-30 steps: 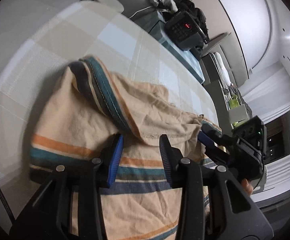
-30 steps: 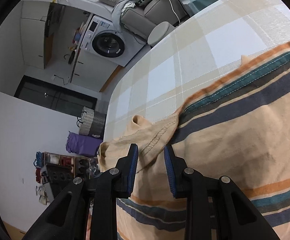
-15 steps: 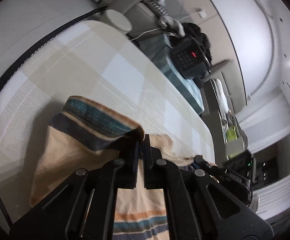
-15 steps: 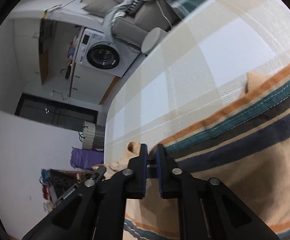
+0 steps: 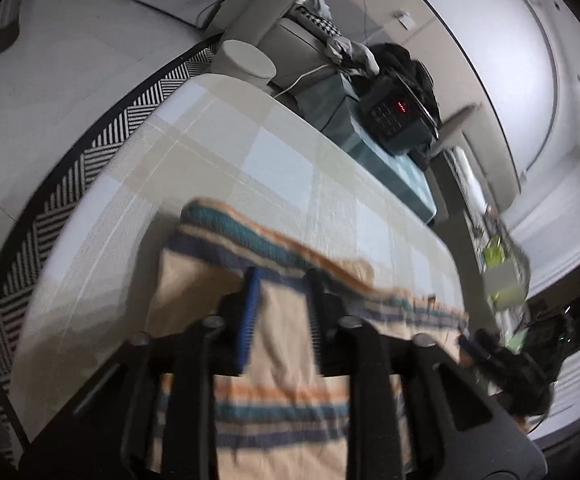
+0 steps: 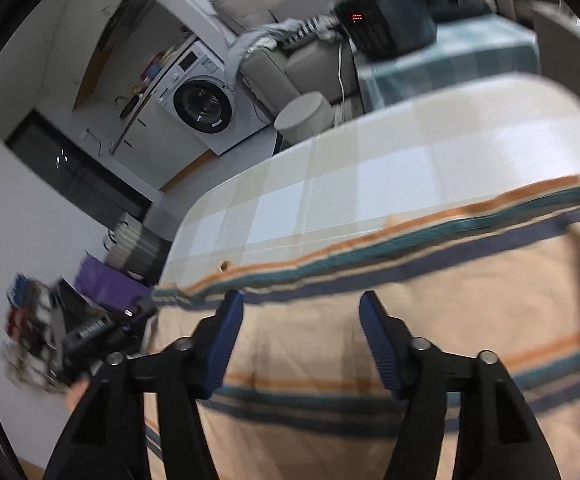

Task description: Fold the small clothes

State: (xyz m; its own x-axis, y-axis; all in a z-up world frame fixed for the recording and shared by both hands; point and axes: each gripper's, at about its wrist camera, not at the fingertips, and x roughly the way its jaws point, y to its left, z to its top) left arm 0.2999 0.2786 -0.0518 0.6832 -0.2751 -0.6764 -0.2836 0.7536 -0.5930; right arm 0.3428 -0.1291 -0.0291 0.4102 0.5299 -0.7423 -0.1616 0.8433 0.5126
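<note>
Both grippers were pinched shut on the far hem half a second ago; now each has let go and backed off, and the striped edge has been carried over and laid down on the cloth below.

Largest first: the checked table (image 5: 274, 160) fills both views, and the striped garment (image 6: 429, 292) lies flat on its near part, its orange, teal and navy band running across as the far edge. Well beyond the table stand a grey sofa (image 5: 274, 28), a washing machine (image 6: 204, 104) and a dark appliance with a red display (image 6: 385, 24).

The left gripper (image 5: 280, 312) has its 2 fingers moderately spread with nothing between them, hovering over the peach cloth just short of the striped band. The right gripper (image 6: 301, 340) is spread wider, also empty, with the garment under and ahead of its pads (image 6: 377, 340); whether either touches the cloth I cannot tell through the blur.

As I judge it, 1 fold is down and more remain. The risk is that a fingertip drags the loose top layer while pulling away, which would skew the folded edge. A second risk is that the next pinch takes only 1 layer, and then the fold would open on lifting
</note>
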